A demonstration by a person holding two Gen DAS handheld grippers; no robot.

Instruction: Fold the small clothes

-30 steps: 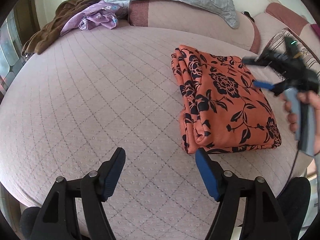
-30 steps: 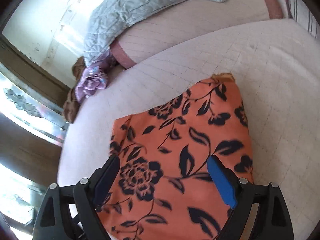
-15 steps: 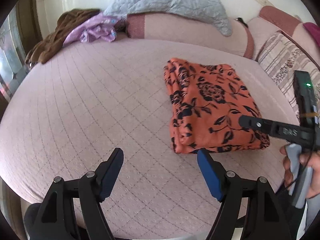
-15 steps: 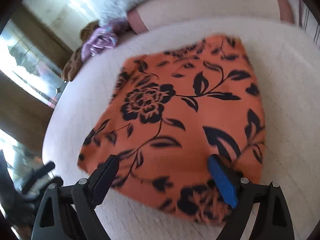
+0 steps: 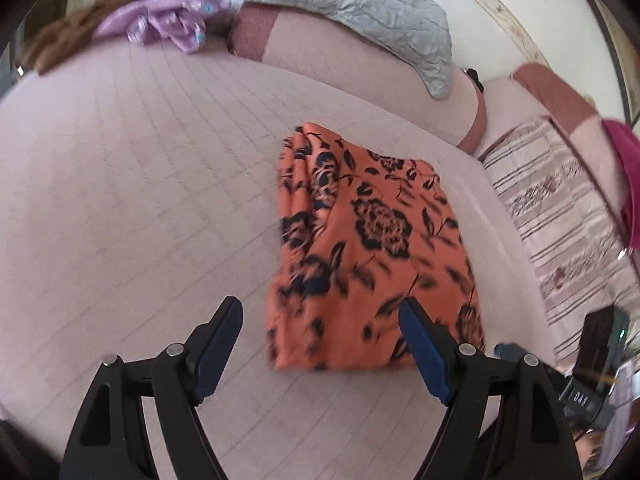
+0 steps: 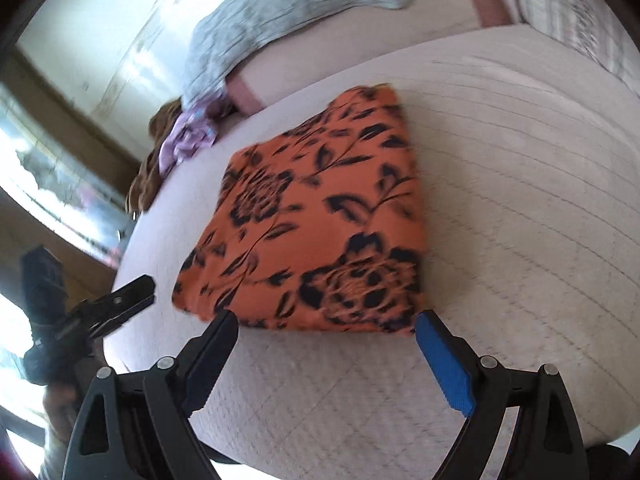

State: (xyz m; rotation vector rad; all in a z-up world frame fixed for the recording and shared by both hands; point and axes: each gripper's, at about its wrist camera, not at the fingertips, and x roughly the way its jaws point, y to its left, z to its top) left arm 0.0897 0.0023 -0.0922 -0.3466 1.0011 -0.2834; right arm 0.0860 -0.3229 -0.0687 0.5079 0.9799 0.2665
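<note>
Left hand-held gripper released, empty, hovering at near edge of one folded orange floral garment; right hand-held gripper likewise spread wide, nothing held, just short of same garment's near edge. Garment lies flat on bed. One grey quilt, one purple cloth at far side; both views motion-blurred

Left gripper: matte black plastic arms with silver round screws, blue rubber pads lining both fingers. Right gripper is built alike, its right-side pad a brighter blue.
</note>
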